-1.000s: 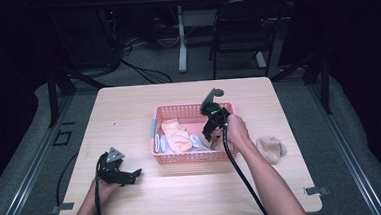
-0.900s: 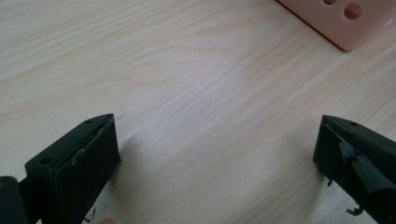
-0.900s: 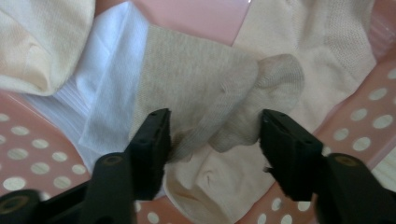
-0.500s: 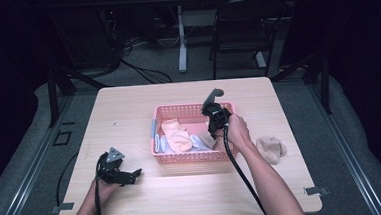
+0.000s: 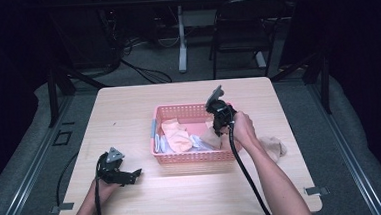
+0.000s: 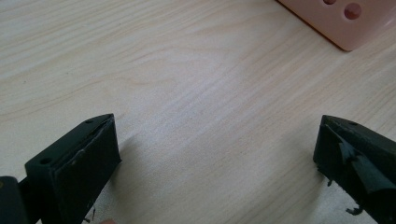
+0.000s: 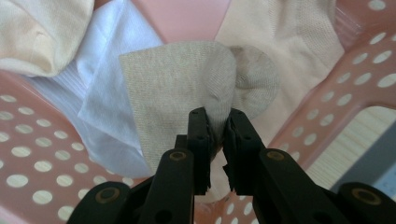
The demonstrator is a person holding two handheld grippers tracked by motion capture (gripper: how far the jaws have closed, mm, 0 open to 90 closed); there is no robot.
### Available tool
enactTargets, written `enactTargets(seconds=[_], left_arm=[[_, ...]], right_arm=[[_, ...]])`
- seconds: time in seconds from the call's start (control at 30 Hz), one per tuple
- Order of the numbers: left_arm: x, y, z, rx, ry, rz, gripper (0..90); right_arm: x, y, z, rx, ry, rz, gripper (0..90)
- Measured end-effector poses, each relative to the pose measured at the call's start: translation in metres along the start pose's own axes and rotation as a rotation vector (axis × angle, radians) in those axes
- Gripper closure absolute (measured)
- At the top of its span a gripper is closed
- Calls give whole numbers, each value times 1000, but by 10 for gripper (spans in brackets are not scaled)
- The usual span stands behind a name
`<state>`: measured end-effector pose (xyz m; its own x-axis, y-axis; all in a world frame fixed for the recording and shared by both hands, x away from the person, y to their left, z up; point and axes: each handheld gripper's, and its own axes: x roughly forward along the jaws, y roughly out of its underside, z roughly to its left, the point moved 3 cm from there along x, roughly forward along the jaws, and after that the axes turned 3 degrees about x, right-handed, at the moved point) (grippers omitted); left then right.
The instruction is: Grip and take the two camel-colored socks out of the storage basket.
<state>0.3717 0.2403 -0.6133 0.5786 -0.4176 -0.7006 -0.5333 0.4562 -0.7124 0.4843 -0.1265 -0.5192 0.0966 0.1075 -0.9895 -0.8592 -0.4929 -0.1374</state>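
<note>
Beige sock is pinched in our right gripper, whose jaws have just been closing; we lift straight from the basket toward twelve o'clock, left gripper idle, agape.

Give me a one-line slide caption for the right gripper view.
Right gripper pinching a beige sock over the pink basket of socks.

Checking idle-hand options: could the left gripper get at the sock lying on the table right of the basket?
Probably not easily. The left gripper, jaws open, rests at the table's near left; the sock lies past the basket, and the right gripper, shut on a beige sock, crosses that path with its forearm.
</note>
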Motion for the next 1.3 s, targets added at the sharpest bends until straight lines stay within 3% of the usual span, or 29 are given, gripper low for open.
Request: enactTargets(seconds=[0.2,0.23,0.27,0.43,0.53,1.3], left_arm=[[0,0,0,0,0,0,0],[0,0,0,0,0,0,0],[0,0,0,0,0,0,0],[0,0,0,0,0,0,0],[0,0,0,0,0,0,0],[0,0,0,-1,-1,0,0]], right_arm=[[-14,1,0,-2,-26,-43,811],[-15,1,3,18,-34,-83,811],[-25,1,3,-32,-20,-40,810],[-37,2,11,-48,-18,-75,810],[-49,2,13,-83,-4,-58,809],[-95,18,11,-123,1,-90,809]])
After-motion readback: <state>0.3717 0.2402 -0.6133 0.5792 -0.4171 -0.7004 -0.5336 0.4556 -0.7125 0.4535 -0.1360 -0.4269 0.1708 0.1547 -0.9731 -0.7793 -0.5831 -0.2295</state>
